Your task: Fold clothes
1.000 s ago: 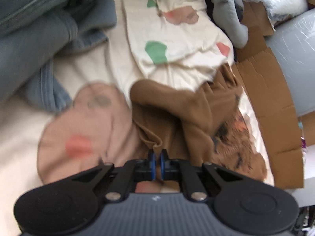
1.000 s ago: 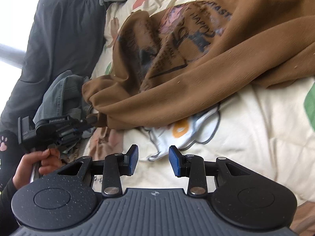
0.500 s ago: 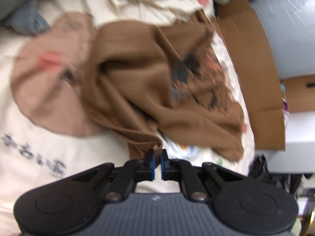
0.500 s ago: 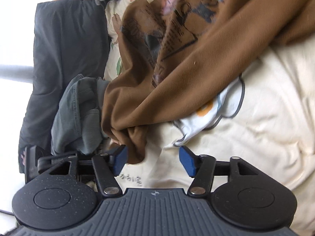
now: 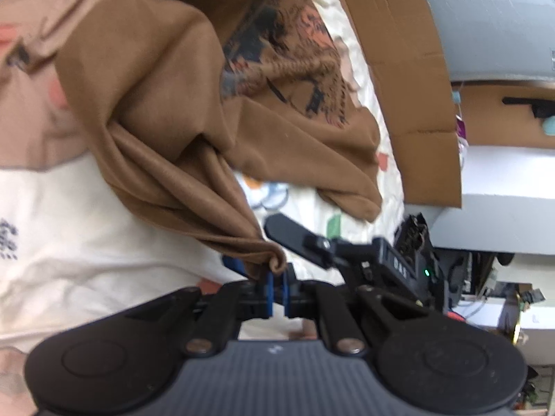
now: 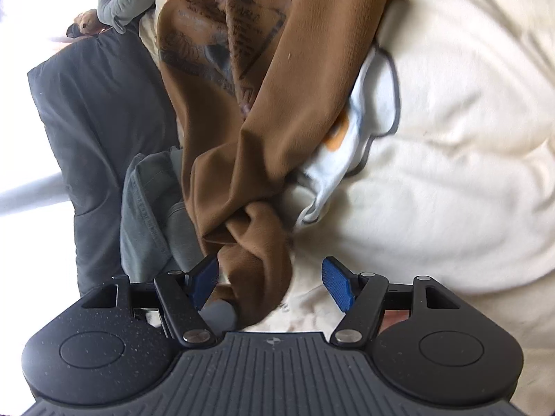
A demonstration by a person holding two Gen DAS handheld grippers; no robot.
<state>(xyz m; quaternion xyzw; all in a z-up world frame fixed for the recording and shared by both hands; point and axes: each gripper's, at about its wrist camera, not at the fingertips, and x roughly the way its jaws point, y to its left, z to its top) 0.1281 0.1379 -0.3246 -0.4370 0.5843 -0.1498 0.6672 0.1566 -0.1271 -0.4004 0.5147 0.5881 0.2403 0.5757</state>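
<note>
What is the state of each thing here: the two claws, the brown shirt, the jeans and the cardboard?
Left claw: shut on a bunched edge of the brown shirt.
Right claw: open, a shirt fold between its fingers, not gripped.
Brown shirt: crumpled, unfolded, print partly showing.
Jeans: in a heap beside the shirt.
Cardboard: flattened, lying along the bed edge.

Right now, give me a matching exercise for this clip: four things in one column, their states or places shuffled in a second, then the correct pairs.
Things:
1. left gripper
2. right gripper
3. brown shirt
4. jeans

States or places:
A. open, fabric between its fingers
B. bunched up, printed graphic showing
C. shut on a fold of brown fabric
D. grey-blue, beside the dark cushion

Pairs: 1-C, 2-A, 3-B, 4-D
</note>
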